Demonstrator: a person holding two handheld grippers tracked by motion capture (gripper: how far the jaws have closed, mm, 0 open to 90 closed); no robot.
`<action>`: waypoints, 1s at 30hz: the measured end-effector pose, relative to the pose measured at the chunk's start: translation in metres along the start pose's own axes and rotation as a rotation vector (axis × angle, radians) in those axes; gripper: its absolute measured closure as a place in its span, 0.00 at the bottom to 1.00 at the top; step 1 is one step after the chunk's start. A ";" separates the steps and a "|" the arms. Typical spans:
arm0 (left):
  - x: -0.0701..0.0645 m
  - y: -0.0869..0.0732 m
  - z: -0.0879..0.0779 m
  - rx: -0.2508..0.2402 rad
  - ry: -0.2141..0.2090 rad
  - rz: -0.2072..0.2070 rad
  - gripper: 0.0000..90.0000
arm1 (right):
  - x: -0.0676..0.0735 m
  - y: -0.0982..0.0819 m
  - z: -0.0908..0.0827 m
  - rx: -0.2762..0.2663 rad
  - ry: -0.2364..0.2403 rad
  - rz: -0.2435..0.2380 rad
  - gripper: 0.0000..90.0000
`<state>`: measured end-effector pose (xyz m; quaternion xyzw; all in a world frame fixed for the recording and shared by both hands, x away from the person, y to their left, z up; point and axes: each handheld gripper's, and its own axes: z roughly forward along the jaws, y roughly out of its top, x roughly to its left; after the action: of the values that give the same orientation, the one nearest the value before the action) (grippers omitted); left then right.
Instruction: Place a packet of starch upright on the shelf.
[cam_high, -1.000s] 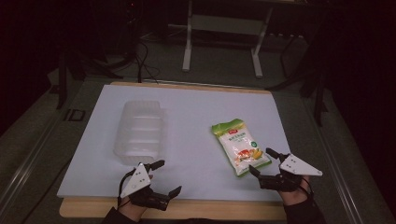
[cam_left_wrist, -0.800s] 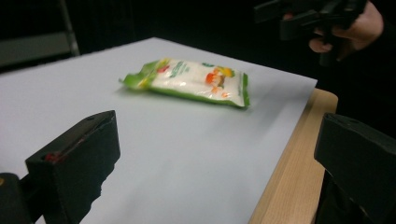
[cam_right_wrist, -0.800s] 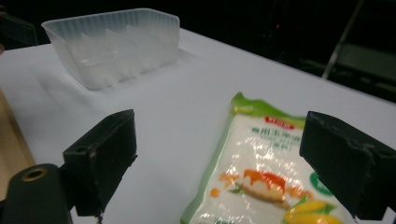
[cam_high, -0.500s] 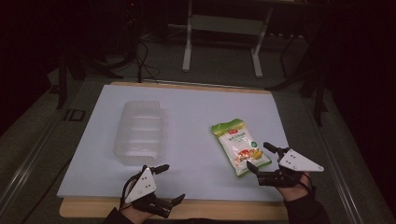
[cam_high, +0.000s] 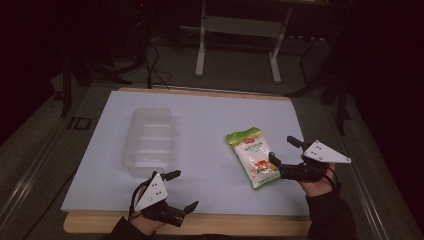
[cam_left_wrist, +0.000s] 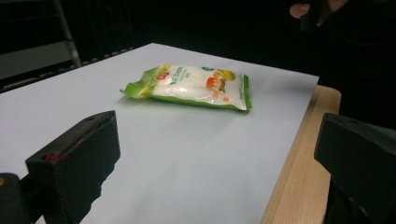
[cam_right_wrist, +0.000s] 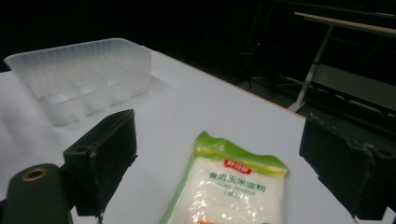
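A green and white snack bag (cam_high: 252, 156) lies flat on the white table sheet (cam_high: 210, 125), right of centre. My right gripper (cam_high: 281, 149) stands open just right of the bag, its jaws pointing at the bag's right edge. In the right gripper view the bag (cam_right_wrist: 233, 191) lies low between the open jaws of the right gripper (cam_right_wrist: 219, 158). My left gripper (cam_high: 182, 190) is open near the front edge, below a clear plastic tray (cam_high: 150, 142). In the left gripper view the left gripper (cam_left_wrist: 219, 154) holds nothing and the bag (cam_left_wrist: 191, 86) lies farther off.
The clear tray (cam_right_wrist: 79, 77) has several ribbed compartments and looks empty. The wooden table edge (cam_left_wrist: 299, 158) runs along the front. A metal stand (cam_high: 237, 30) and cables sit on the dark floor behind the table.
My right gripper has moved away from the front edge and now sits level with the bag's lower half. The left gripper has shifted slightly near the front edge.
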<state>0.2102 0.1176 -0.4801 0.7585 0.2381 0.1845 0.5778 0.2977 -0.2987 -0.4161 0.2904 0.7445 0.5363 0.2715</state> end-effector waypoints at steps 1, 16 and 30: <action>0.001 0.001 0.000 -0.004 0.001 0.001 0.01 | -0.002 0.002 0.001 -0.002 -0.006 -0.003 0.12; 0.007 0.001 0.006 -0.007 0.004 -0.011 0.01 | -0.041 0.003 0.035 0.059 -0.042 0.031 0.13; 0.005 0.000 0.006 -0.005 -0.002 -0.004 0.01 | -0.066 -0.016 0.076 0.156 -0.026 0.090 0.21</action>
<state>0.2170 0.1159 -0.4815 0.7569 0.2388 0.1833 0.5801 0.3947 -0.3020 -0.4464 0.3506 0.7668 0.4844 0.2334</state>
